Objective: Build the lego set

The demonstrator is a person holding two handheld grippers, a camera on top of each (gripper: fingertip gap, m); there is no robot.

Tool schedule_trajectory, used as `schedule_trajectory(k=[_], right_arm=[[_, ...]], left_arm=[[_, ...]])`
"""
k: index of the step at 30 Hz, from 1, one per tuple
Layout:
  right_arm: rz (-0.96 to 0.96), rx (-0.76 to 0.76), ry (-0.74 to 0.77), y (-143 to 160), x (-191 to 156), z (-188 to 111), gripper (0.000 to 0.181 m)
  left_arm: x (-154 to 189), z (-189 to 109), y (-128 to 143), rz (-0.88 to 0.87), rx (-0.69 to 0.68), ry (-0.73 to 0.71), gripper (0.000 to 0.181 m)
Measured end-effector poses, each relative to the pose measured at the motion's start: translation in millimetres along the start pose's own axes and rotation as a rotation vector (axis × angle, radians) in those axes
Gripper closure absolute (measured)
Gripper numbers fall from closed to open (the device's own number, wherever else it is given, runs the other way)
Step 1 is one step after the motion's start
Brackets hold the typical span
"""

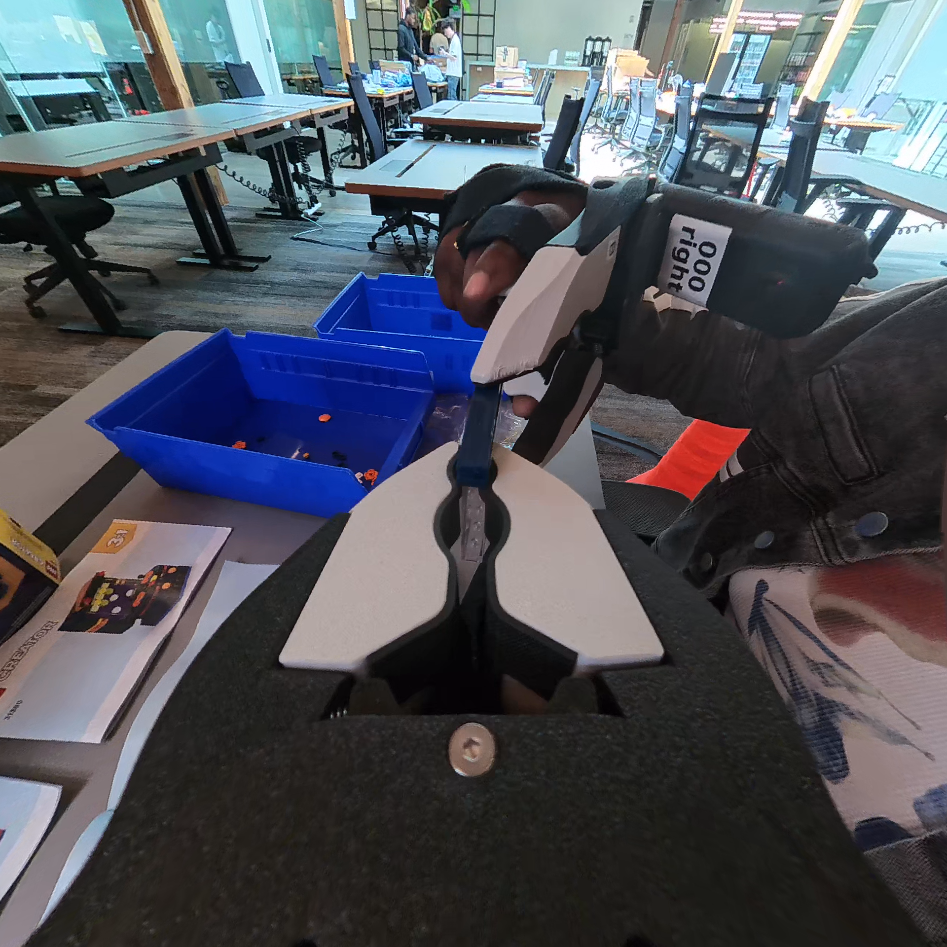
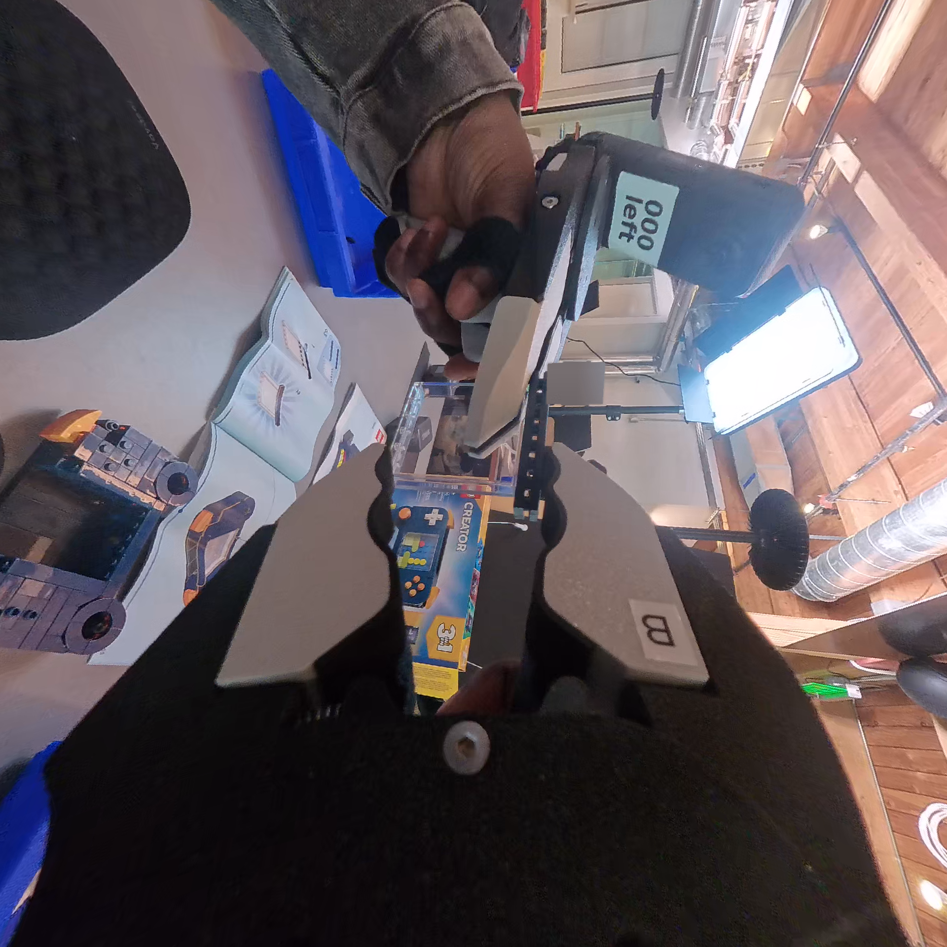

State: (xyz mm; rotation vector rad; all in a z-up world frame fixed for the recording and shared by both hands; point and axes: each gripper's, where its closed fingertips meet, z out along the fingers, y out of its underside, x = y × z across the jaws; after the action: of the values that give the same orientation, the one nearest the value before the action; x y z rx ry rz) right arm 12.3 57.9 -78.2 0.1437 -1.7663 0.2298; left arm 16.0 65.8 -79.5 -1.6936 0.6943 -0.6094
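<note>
Your left gripper (image 1: 474,464) has its two pale-grey fingers (image 1: 394,558) pinched on a long thin dark-blue lego beam (image 1: 479,435). The beam stands up out of the fingertips, and a grey strip with round holes shows in the gap below it.

Your right gripper (image 1: 505,379) comes in from above, with its white fingertip touching the top end of the same beam. In the right wrist view the right gripper (image 2: 464,474) is spread wide. The beam (image 2: 533,451) runs along the inner edge of one finger (image 2: 604,553) only, and I cannot tell whether it is actually gripped. The left gripper (image 2: 492,435) shows there tip-down beside the beam, with a hand (image 2: 461,225) on its handle.

On the grey table (image 2: 153,369), near you:
- a partly built dark-blue and grey lego model with orange trim (image 2: 87,533)
- an open instruction booklet (image 2: 276,384) just beside it
- a yellow-and-blue lego box (image 2: 446,579) lying flat
- a clear plastic case (image 2: 410,440) next to the box

Further out:
- a blue plastic bin (image 1: 266,425) holding a few small orange and black pieces (image 1: 323,417)
- a second blue plastic bin (image 1: 405,317) behind it
- a closed printed booklet (image 1: 112,615) on the near side of the first bin

Beyond the table are rows of office desks (image 1: 153,138) and black chairs (image 1: 727,138).
</note>
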Motion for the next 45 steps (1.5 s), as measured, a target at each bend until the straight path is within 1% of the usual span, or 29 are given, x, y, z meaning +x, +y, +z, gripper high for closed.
schedule_trajectory(k=[6, 9, 10, 11, 17, 25, 28, 29, 34, 36, 37, 42, 45], right_arm=[[0.031, -0.002, -0.001, -0.1, -0.1, 0.9, 0.127], [0.019, -0.012, -0.014, -0.5, -2.2, 3.6, 0.128], [0.024, -0.010, 0.000, -0.6, 0.6, 3.2, 0.135], [0.025, -0.004, 0.004, -0.8, 1.9, 2.1, 0.137], [0.031, -0.013, -0.002, 0.7, 0.5, 1.1, 0.137], [0.034, -0.025, 0.021, 3.2, 3.5, 1.0, 0.148], [0.032, -0.032, 0.006, 3.6, 0.3, 1.8, 0.144], [0.040, -0.031, -0.018, 3.3, -3.4, 2.4, 0.136], [0.054, -0.025, -0.070, 1.6, -9.5, 2.1, 0.133], [0.072, -0.035, -0.108, 2.2, -13.9, 3.1, 0.114], [0.075, -0.041, -0.116, 2.7, -15.0, 3.7, 0.113], [0.072, -0.037, -0.108, 2.6, -14.8, 3.8, 0.118], [0.069, -0.031, -0.069, 2.8, -12.4, 4.4, 0.121]], left_arm=[[-0.9, 0.7, -0.5, -0.046, 0.039, 0.028, 0.177], [-0.5, 4.7, 2.5, -0.032, 0.026, 0.025, 0.177], [0.5, 5.3, 2.1, -0.032, 0.029, 0.031, 0.177], [3.6, 5.5, 1.0, -0.044, 0.039, 0.056, 0.177], [1.2, 4.1, 2.0, -0.079, 0.058, 0.069, 0.177], [-1.5, 4.2, 4.0, -0.094, 0.077, 0.058, 0.177], [-2.0, 4.4, 5.3, -0.116, 0.089, 0.069, 0.177], [-2.2, 3.9, 4.9, -0.129, 0.099, 0.078, 0.177], [-2.9, 3.6, 8.9, -0.147, 0.095, 0.095, 0.178], [-4.4, 1.9, 5.5, -0.151, 0.117, 0.089, 0.178], [-5.0, 0.6, 4.9, -0.154, 0.118, 0.092, 0.178], [-3.9, 0.4, 7.1, -0.147, 0.115, 0.091, 0.178], [-3.5, 0.6, 6.0, -0.137, 0.136, 0.093, 0.178]])
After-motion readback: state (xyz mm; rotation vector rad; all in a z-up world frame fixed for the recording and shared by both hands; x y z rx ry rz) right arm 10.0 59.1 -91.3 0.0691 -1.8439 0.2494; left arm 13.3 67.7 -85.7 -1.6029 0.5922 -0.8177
